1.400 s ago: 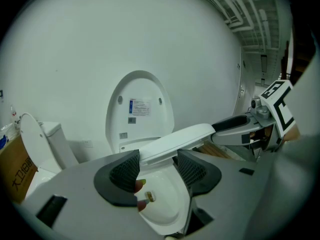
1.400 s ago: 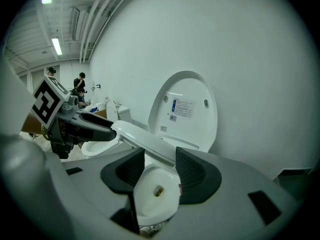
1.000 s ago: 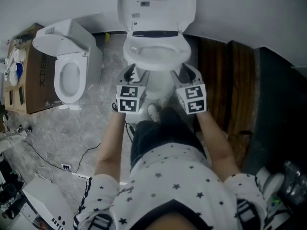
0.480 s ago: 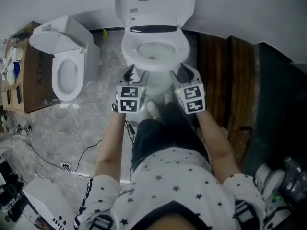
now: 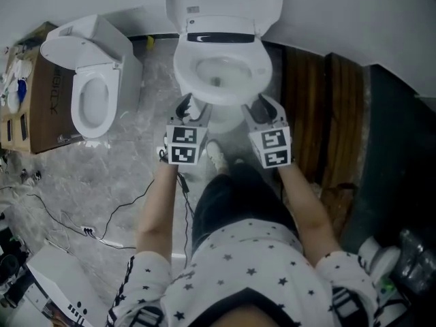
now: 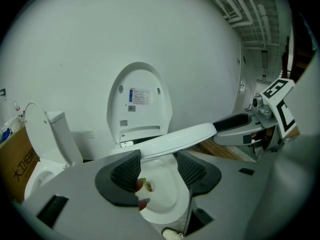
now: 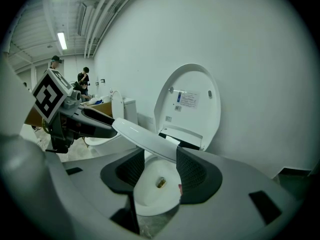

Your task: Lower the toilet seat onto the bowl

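A white toilet stands against the wall with its lid (image 5: 225,2) raised upright. Its seat (image 6: 175,136) hangs tilted a little above the bowl (image 5: 219,70). My left gripper (image 5: 185,105) holds the seat's front left rim and my right gripper (image 5: 262,105) its front right rim. In the left gripper view the seat runs from between my own pads (image 6: 127,169) across to the right gripper (image 6: 235,124). From the right gripper (image 7: 160,159) the seat (image 7: 145,136) slants up towards the left gripper (image 7: 95,121). Both sets of jaws stand wide, closed on the rim.
A second white toilet (image 5: 92,101) stands to the left beside a cardboard box (image 5: 30,107). Cables (image 5: 102,230) trail over the marble floor. Wooden boards (image 5: 320,114) lie to the right. My shoe (image 5: 218,157) is in front of the bowl. People (image 7: 82,79) stand far off.
Both grippers have sunk slightly together, bringing the seat closer to the bowl. The head view has shifted a little, so the toilet sits higher in the picture.
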A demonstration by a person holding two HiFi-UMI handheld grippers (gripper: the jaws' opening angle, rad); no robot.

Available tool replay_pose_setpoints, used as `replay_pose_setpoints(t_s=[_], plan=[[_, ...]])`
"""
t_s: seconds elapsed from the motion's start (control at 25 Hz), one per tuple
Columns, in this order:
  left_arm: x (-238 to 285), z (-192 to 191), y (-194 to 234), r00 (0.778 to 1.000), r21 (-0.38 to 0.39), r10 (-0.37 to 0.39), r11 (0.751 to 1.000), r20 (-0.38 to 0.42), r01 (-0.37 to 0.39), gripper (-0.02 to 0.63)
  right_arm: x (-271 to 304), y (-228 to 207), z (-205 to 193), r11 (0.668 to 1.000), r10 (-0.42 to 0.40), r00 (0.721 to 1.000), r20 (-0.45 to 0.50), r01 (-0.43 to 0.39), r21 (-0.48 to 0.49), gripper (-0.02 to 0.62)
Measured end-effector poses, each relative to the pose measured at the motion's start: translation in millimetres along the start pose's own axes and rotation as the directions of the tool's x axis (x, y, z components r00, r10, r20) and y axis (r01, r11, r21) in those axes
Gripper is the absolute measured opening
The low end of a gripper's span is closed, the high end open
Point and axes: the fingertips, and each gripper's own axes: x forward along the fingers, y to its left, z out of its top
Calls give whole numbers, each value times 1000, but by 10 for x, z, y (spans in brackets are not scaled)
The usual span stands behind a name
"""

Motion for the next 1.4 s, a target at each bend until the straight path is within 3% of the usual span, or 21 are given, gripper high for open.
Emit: replay_pose_setpoints(t_s=[0.64, 1.4], plan=[[-17, -210, -48, 999, 1, 28, 1000, 17, -28, 224, -7, 84, -208, 1000, 8, 999, 45, -7, -22, 196], [7, -542, -92, 1000, -14, 30, 999, -5, -30, 222, 30, 211, -515, 999, 17, 1000, 23, -16, -48, 196]])
